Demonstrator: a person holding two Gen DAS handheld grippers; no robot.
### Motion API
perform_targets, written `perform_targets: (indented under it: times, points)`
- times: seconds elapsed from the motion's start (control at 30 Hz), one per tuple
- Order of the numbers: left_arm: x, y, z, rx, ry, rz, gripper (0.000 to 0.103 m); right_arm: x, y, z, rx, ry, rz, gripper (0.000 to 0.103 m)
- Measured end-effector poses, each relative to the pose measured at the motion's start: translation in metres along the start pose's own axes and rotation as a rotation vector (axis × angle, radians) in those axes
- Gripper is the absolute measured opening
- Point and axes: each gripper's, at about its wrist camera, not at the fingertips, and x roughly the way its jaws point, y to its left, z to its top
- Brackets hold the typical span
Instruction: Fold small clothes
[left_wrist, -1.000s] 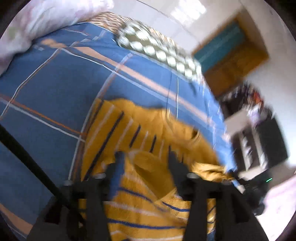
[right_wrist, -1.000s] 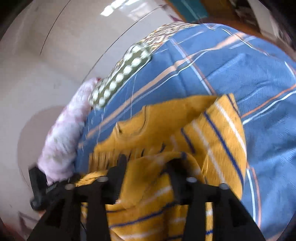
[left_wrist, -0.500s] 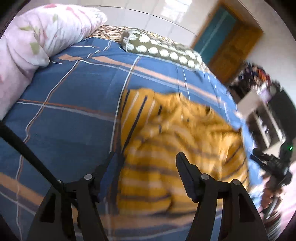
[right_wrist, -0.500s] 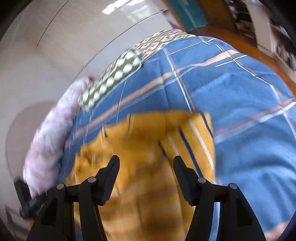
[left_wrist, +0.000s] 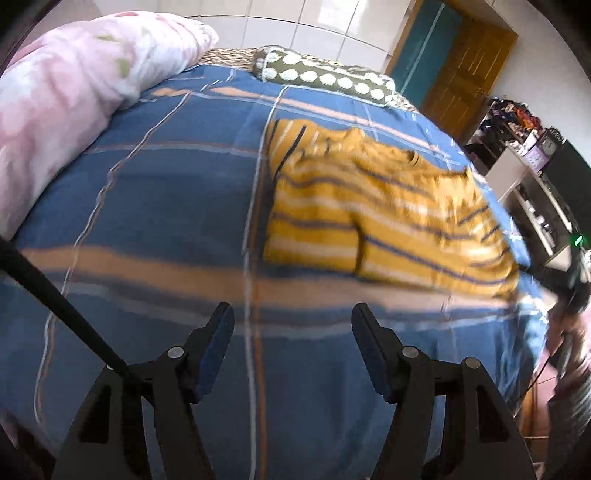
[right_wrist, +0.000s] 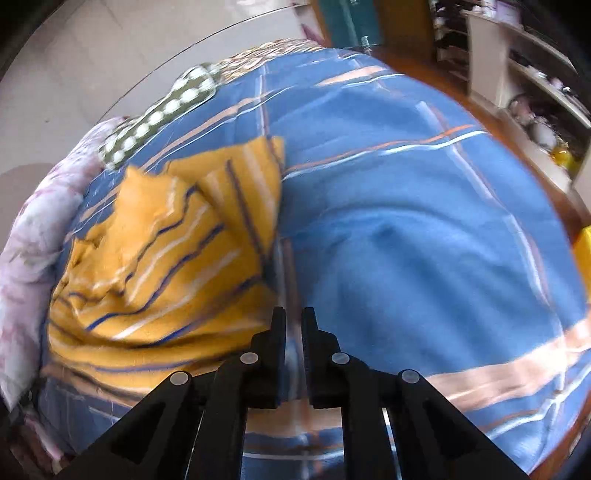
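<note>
A yellow garment with blue and white stripes (left_wrist: 373, 214) lies folded over on the blue plaid bedspread (left_wrist: 155, 206). It also shows in the right wrist view (right_wrist: 159, 266), left of centre. My left gripper (left_wrist: 291, 325) is open and empty, held above the bedspread short of the garment's near edge. My right gripper (right_wrist: 293, 325) is nearly closed with nothing between its fingers, just past the garment's right edge.
A pink floral pillow (left_wrist: 62, 96) lies at the left of the bed. A green dotted bolster (left_wrist: 325, 75) lies at the head. A wooden door (left_wrist: 469, 70) and shelves (left_wrist: 532, 192) stand to the right. The other gripper (left_wrist: 565, 273) shows at the right edge.
Both grippers let go of the yellow garment and pulled back toward the bed's near side. The left stayed open; the right closed its jaws. The garment now lies folded.
</note>
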Motion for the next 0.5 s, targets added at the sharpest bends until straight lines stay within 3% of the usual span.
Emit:
perform_targets:
  times: [0.1,0.27,0.37,0.4,0.43,0.47,0.5]
  points:
    - [-0.004,-0.005,-0.025,0.001,0.008,0.013,0.065,-0.026,0.024,0.005,-0.025,-0.108,0.114,0.015]
    - [-0.011,-0.010,-0.050,-0.049,0.012,-0.032,0.065,0.007,0.104,0.022,-0.188,-0.080,0.173,0.015]
    - [-0.021,-0.011,-0.058,-0.044,0.012,-0.057,0.065,0.059,0.139,0.049,-0.228,-0.015,0.117,0.019]
    - [-0.027,-0.009,-0.060,-0.041,0.003,-0.053,0.065,0.079,0.144,0.056,-0.224,0.020,0.086,0.033]
    - [-0.034,-0.005,-0.061,-0.038,-0.011,-0.047,0.065,0.098,0.146,0.058,-0.218,0.068,0.045,0.039]
    - [-0.040,-0.001,-0.062,-0.039,-0.025,-0.040,0.066,0.115,0.151,0.061,-0.222,0.108,-0.034,0.039]
    - [-0.044,0.003,-0.063,-0.043,-0.035,-0.034,0.069,0.113,0.158,0.062,-0.237,0.066,-0.087,0.038]
